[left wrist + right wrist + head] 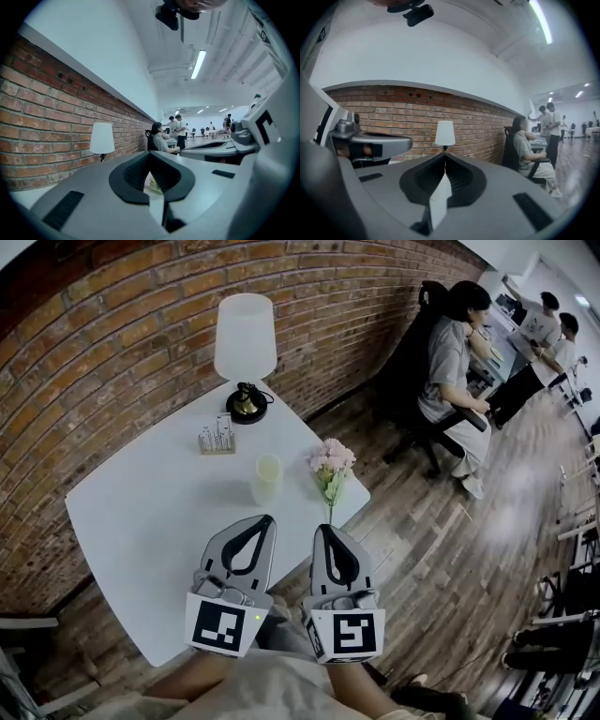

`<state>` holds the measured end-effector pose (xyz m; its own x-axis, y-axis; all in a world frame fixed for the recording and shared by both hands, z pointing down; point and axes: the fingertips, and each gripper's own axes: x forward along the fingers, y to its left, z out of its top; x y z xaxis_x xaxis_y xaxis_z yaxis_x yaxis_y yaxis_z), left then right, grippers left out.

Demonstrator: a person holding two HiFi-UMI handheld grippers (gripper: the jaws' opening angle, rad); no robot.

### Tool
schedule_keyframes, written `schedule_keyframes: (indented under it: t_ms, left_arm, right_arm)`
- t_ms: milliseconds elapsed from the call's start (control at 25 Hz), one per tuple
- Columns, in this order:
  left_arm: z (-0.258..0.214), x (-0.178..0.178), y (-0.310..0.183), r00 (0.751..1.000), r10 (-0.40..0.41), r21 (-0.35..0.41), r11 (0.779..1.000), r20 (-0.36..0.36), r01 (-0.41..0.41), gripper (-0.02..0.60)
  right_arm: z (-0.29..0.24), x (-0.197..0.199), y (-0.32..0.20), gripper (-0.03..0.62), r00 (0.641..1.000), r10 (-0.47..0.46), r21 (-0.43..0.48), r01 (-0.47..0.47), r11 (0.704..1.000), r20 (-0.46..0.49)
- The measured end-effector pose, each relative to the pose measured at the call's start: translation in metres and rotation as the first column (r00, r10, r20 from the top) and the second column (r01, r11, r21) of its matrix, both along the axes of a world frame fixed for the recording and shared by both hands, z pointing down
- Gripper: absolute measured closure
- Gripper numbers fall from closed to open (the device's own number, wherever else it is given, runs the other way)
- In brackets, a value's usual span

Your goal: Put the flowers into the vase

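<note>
stage: not started | flowers (330,463) on worktop (141,521) by its right edge, just beside vase (267,479), which looks empty | left hand-held gripper (268,520) jaws together, holding nothing | right hand-held gripper (322,529) same | remaining: grasp flowers, put them in vase

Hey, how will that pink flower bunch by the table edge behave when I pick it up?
Probably light and floppy: the flowers have thin green stems under fuller pink heads, which may droop. Likely fragile, so a hard pinch could crush them.
</note>
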<state>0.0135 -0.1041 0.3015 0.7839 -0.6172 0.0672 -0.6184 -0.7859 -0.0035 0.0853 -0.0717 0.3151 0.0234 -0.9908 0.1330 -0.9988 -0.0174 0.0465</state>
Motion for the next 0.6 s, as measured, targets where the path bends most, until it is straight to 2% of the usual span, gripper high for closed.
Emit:
schedule_keyframes:
  t_ms: [400, 600]
  left_arm:
    - [0.028, 0.026, -0.017, 0.999, 0.018, -0.034, 0.999, 0.044, -0.016, 0.572]
    - [0.037, 0.036, -0.022, 0.998, 0.032, -0.045, 0.999, 0.061, -0.03, 0.572]
  right_arm:
    - [0.02, 0.027, -0.026, 0.582, 1.0, -0.011, -0.028, 0.011, 1.0, 0.013]
    - [0.035, 0.036, -0.036, 0.545, 1.0, -0.011, -0.056, 0.013, 0.998, 0.028]
